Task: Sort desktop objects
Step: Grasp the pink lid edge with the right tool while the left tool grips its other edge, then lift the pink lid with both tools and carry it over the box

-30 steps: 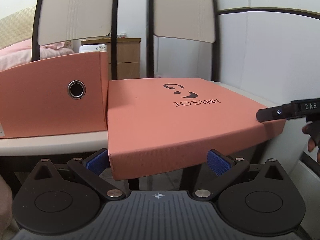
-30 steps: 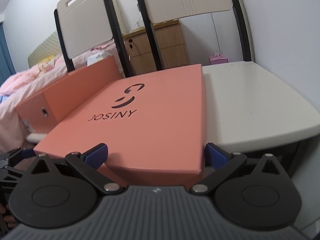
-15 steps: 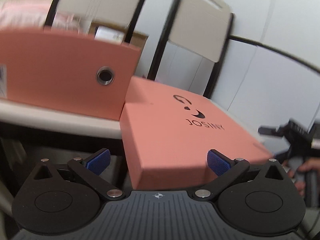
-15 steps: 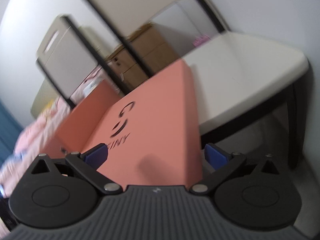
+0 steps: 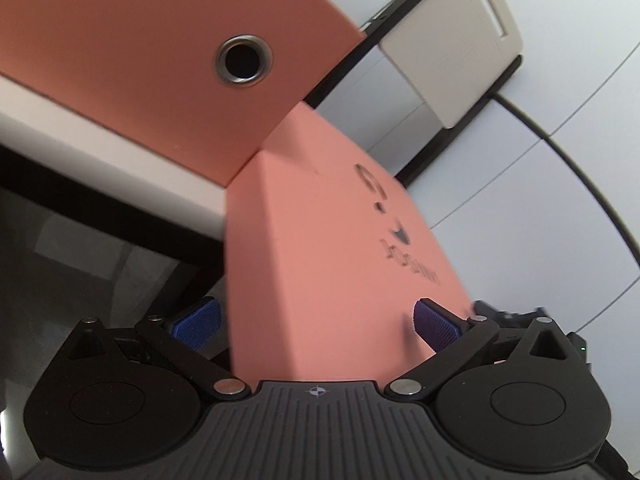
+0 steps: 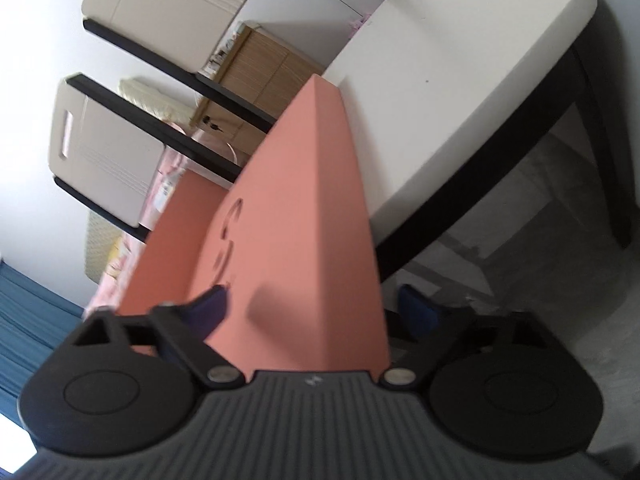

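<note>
The tabletop (image 6: 460,92) is cream-white with a rounded corner, on a black frame and black legs. In the right wrist view most of its right part is bare. A salmon box (image 5: 132,40) with a metal-ringed hole in its near face stands on the left part of the tabletop, back from the near edge. Just right of it, touching at the corner, the flat salmon lid (image 5: 320,248) with a dark logo juts out past the near edge; whether its far end rests on the tabletop cannot be told.
</note>
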`<state>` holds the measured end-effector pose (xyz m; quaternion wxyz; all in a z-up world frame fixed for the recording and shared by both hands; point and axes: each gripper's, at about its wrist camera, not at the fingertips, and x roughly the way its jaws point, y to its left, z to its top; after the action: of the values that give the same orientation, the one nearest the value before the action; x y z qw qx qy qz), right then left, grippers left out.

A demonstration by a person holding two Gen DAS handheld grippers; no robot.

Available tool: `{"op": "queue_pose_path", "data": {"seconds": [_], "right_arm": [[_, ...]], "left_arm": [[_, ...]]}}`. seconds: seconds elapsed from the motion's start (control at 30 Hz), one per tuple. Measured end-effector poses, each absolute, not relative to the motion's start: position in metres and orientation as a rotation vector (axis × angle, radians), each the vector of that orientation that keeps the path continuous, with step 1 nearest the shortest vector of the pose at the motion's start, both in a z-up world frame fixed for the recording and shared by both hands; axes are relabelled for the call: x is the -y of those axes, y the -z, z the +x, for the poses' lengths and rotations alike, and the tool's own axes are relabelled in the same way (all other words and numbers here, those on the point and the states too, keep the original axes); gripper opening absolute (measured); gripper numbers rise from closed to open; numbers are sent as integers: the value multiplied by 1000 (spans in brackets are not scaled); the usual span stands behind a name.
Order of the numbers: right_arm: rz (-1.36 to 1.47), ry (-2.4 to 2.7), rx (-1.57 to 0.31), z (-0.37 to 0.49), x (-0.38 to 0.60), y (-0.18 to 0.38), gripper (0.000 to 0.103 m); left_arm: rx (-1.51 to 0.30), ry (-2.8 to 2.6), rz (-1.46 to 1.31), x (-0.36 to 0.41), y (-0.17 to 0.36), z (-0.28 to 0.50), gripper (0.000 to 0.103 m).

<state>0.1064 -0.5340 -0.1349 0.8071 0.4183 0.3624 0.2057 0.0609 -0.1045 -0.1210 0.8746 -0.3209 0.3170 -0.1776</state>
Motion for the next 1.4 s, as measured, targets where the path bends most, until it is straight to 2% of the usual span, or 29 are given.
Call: {"op": "queue_pose_path", "data": {"seconds": [0.2,0.37,0.97,1.4], "right_arm": [[899,-392,-702,88,529,118,62],[880,-409,-583,72,525,91,60],[886,-363,-336,72,528,30,60],[913,-516,-297,140,437,3,61]], "left_arm": [[-591,397,-630,107,98,65,101],[-507,437,-557,109,67,65,101],[-387,518,-534,104,2,94,101],[-273,329,-463,36,-60,90,101]]}}
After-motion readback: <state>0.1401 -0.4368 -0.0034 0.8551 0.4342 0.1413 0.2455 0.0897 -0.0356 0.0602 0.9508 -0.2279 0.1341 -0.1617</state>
